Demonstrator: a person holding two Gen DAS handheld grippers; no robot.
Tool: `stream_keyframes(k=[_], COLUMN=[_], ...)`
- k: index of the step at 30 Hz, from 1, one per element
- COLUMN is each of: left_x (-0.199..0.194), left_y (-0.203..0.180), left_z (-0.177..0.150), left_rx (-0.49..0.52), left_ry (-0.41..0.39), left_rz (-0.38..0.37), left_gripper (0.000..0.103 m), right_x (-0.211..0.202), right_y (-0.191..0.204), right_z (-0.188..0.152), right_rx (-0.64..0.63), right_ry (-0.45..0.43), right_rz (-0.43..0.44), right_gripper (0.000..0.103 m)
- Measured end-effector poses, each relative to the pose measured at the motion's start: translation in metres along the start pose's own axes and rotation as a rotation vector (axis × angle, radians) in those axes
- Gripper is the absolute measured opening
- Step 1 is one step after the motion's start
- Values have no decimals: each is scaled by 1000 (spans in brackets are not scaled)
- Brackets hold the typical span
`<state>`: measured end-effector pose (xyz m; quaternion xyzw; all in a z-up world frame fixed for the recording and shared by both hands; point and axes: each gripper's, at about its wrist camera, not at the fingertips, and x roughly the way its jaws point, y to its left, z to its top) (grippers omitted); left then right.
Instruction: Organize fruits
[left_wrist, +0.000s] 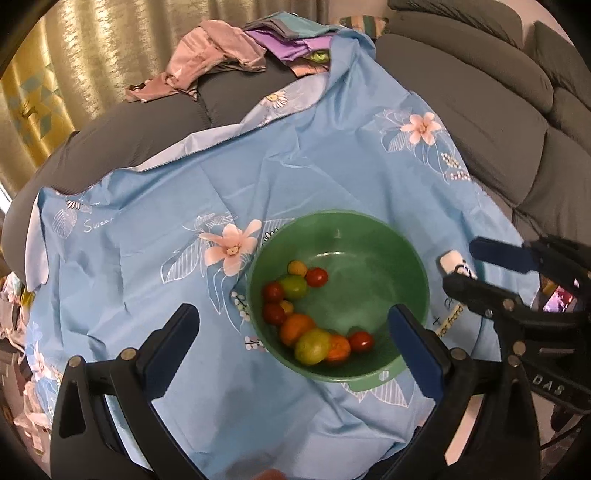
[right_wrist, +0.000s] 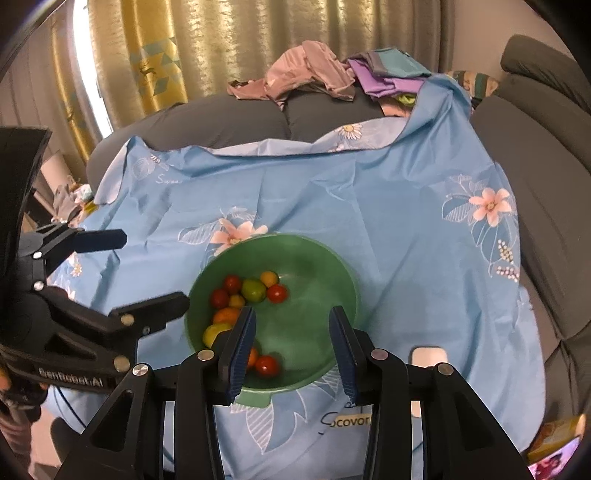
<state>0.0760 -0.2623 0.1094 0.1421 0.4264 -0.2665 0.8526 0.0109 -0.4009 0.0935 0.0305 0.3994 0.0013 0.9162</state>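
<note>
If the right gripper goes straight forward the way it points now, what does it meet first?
Most likely the bare inner floor of the green bowl, right of the fruits. The right gripper is open and empty; depth is unclear.

Black gripper (right_wrist: 291, 350), blue pads (right_wrist: 242, 350), silver screws (right_wrist: 205, 355)

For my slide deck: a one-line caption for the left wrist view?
Open left gripper hovers over a green bowl of small fruits on a blue floral cloth.

Grey cushioned sofa (right_wrist: 535, 192) draped in blue floral sheet (right_wrist: 369, 206), crumpled clothes (right_wrist: 310, 74) heaped at its back, gold patterned curtains (right_wrist: 221, 40) behind, daylight at left
</note>
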Motion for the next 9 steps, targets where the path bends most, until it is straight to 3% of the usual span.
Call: stream_keyframes(k=[9], left_x=[-10], left_y=[3], left_z=[6], left_rx=[-18], left_ry=[-18], left_rz=[46], left_gripper=[102], right_x=[-7], right_y=[2], right_z=[2], right_rx=[-16], right_ry=[-13], right_rz=[6], right_gripper=[42])
